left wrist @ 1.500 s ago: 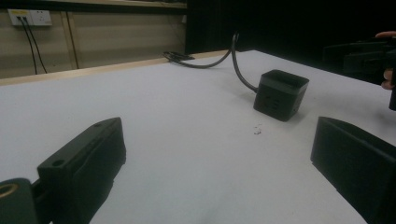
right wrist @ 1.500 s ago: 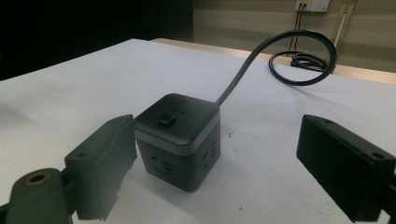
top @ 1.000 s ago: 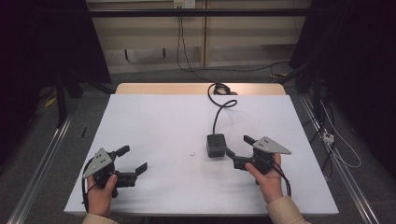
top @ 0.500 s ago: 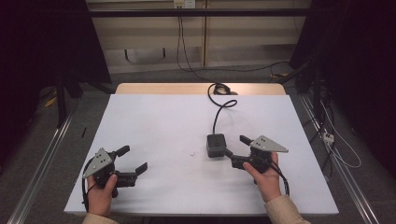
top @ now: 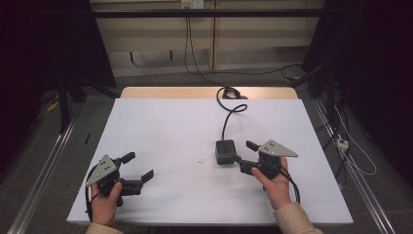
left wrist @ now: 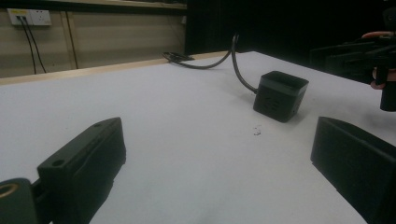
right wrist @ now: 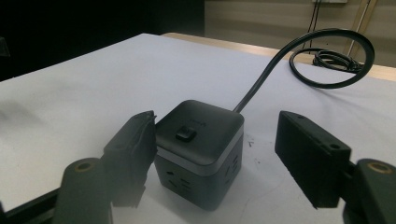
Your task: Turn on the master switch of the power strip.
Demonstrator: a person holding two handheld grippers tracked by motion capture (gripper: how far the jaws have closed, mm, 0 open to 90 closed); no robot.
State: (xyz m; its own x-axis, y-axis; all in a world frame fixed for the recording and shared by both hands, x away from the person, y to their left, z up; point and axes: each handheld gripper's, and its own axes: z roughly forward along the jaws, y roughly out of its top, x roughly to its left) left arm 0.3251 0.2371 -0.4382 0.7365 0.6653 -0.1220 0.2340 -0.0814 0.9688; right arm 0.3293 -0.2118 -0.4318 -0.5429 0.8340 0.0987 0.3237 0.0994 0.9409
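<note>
Black cube power strip [top: 224, 151] sitting upright on the white tabletop [top: 165, 131], right of centre and closer to the near edge than the far one. Small button on its top face, sockets on the sides. Black cord [top: 229, 109] running off its back toward the far edge, looping once, ending in a coil right at the wooden strip [top: 170, 92] along that edge.

Right gripper [top: 246, 157] right up against the cube from the near-right side, held level just above the tabletop. Jaws just been closing, cube sitting between them. In the right gripper view [right wrist: 212, 158] the left-hand jaw looks to be touching the cube's top corner, or a hair off it, kinda hard to call since that jaw is blurred. Other jaw clearly apart from the cube, bare tabletop showing in the gap. So not clamped yet, jaws about half closed around it.

Left gripper [top: 140, 166] way over near the near-left corner, well apart from the cube. Jaws spread wide, nothing between them, just bare tabletop in the left gripper view [left wrist: 219, 154], cube [left wrist: 280, 94] visible farther off. Held low, near the tabletop.

Person's hands coming in from the near edge, one wrapped around each gripper body.
</note>
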